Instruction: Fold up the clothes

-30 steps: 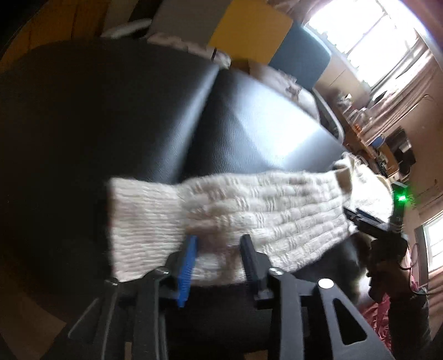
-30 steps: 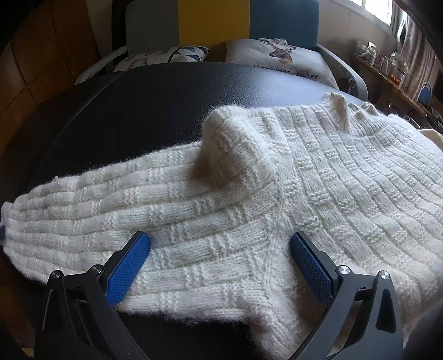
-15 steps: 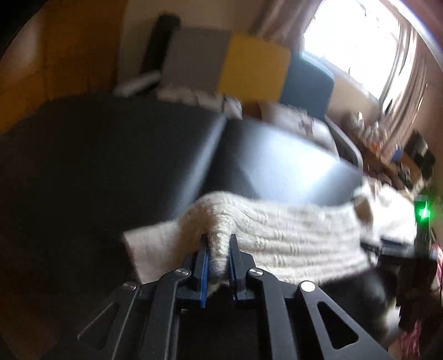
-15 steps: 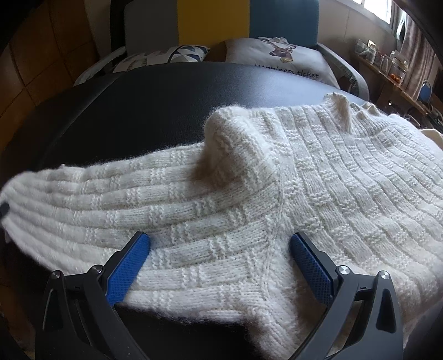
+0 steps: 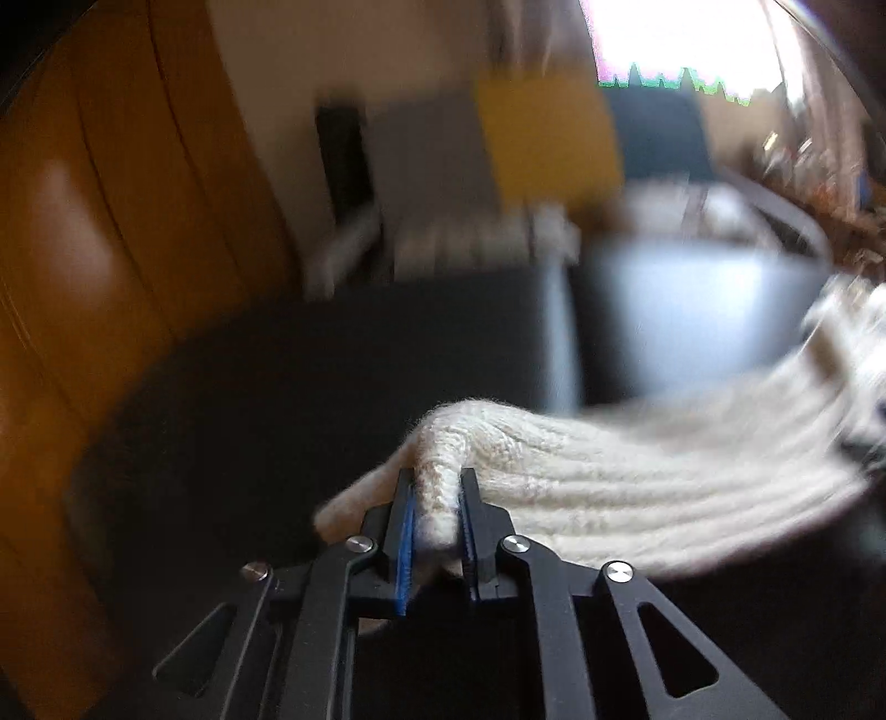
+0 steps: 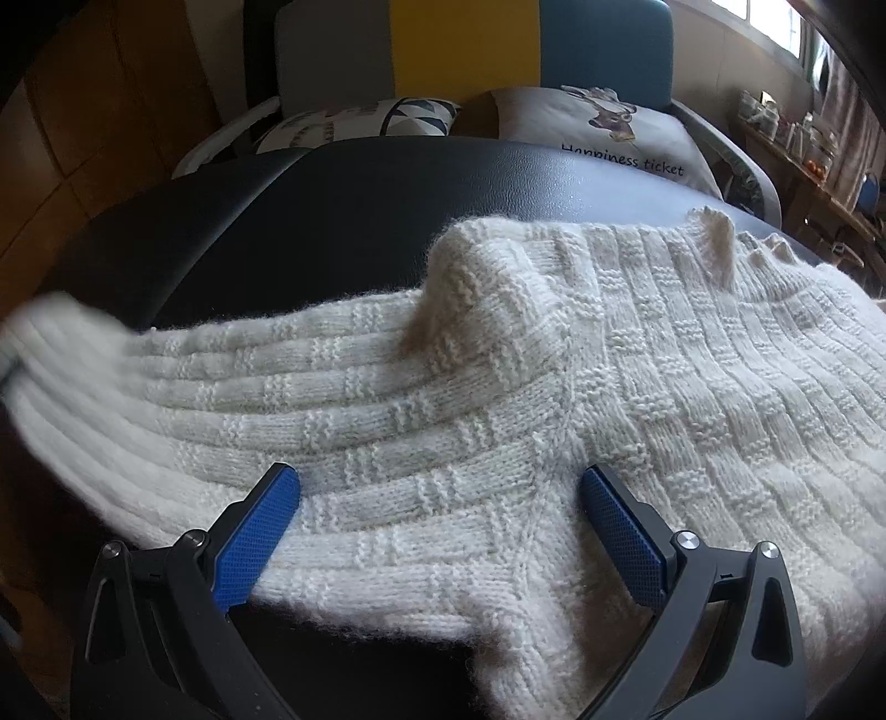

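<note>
A cream knitted sweater (image 6: 609, 360) lies spread on a black padded surface (image 6: 332, 221), its sleeve (image 6: 249, 376) running out to the left. In the left wrist view my left gripper (image 5: 434, 482) pinches a raised fold of the sleeve (image 5: 609, 471) near the cuff. The knit is squeezed between the blue pads while the jaws are opening slightly. My right gripper (image 6: 440, 487) is open wide over the underarm seam, both pads resting on or just above the knit. The sleeve's far left end is blurred.
Behind the black surface (image 5: 277, 387) stands a sofa with grey, yellow and blue back panels (image 6: 465, 39), a patterned cushion (image 6: 354, 122) and a printed pillow (image 6: 620, 133). A wooden panel wall (image 5: 83, 277) runs along the left. A cluttered shelf (image 6: 797, 133) is at the far right.
My left gripper went from open around the sleeve edge to closed on a fold of it, then lifted and swung. The sleeve end rose at the left. The right gripper stayed open.
</note>
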Demonstrator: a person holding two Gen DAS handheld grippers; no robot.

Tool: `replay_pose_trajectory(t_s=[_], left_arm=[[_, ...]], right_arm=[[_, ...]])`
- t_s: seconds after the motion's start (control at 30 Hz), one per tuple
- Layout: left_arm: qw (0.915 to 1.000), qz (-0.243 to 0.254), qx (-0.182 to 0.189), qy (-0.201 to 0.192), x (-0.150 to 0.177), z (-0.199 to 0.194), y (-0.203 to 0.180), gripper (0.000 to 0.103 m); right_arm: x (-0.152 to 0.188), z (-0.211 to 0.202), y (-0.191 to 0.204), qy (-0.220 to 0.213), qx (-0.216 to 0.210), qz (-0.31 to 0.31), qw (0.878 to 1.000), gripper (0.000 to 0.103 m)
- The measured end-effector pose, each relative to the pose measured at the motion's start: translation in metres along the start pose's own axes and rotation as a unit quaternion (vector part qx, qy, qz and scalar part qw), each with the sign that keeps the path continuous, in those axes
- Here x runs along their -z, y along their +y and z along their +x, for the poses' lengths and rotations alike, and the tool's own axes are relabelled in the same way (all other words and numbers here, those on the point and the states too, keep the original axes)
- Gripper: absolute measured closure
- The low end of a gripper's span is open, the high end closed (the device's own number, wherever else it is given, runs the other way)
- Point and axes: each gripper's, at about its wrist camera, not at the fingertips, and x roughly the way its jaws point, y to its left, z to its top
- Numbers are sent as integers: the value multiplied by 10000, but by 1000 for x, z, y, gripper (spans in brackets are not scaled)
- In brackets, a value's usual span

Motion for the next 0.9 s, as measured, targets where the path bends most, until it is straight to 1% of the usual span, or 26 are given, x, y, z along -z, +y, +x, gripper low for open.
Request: replay_pose_trajectory(t_s=[0.07, 0.1, 0.13, 0.17, 0.23, 0.27, 0.33, 0.37, 0.47, 0.53, 0.57, 0.6, 0.63, 0.67, 0.7, 0.73, 0.83, 0.9], left_arm=[[9998, -161, 99, -81, 2, -3, 8, 88], [9994, -264, 202, -10, 1, -6, 12, 87], [9983, -464, 343, -6, 1, -11, 17, 85], [9965, -682, 489, -19, 1, -15, 23, 84], [9915, -1092, 701, 42, 4, -27, 38, 84], [9886, -1288, 778, 39, 5, -32, 44, 83], [9849, -1499, 864, -46, 5, -44, 45, 84], [9857, -1394, 943, -107, 1, -48, 35, 86], [9876, -962, 1203, -300, -13, -59, -2, 86], [9881, -618, 1365, -358, -21, -61, -29, 86], [9882, -407, 1439, -338, -23, -59, -46, 86], [9875, -206, 1529, -310, -25, -56, -65, 86], [9865, -26, 1608, -294, -26, -54, -81, 86], [9852, 151, 1684, -279, -28, -53, -95, 86], [9831, 361, 1777, -266, -30, -49, -111, 86], [9820, 481, 1811, -244, -24, -54, -121, 86], [9791, 742, 1886, -184, -26, -50, -148, 86], [9789, 922, 1817, -127, -28, -42, -157, 85]], right_arm=[[-2, -5, 0, 49, -175, -16, 9998, 0], [-4, -9, -3, 61, -309, -20, 9995, 0], [-6, -19, -10, -8, -577, 22, 9983, 0], [-4, -36, -16, -189, -915, 111, 9956, 0], [8, -79, -34, -683, -1405, 229, 9875, 0], [15, -98, -44, -874, -1566, 276, 9834, 0], [31, -131, -63, -1077, -1641, 388, 9798, 0], [42, -146, -74, -1100, -1485, 446, 9818, 0], [79, -180, -114, -1036, -788, 558, 9899, 0], [98, -188, -131, -849, -517, 540, 9936, 0], [108, -190, -138, -729, -418, 513, 9951, 2], [117, -192, -144, -609, -319, 487, 9964, 8], [122, -191, -149, -540, -258, 464, 9971, 30], [122, -189, -152, -532, -244, 444, 9973, 46], [122, -186, -154, -524, -230, 424, 9975, 48], [122, -183, -157, -516, -216, 405, 9976, 49], [111, -165, -156, -450, -411, 192, 9980, 49], [101, -149, -152, -268, -415, -51, 9988, 49]])
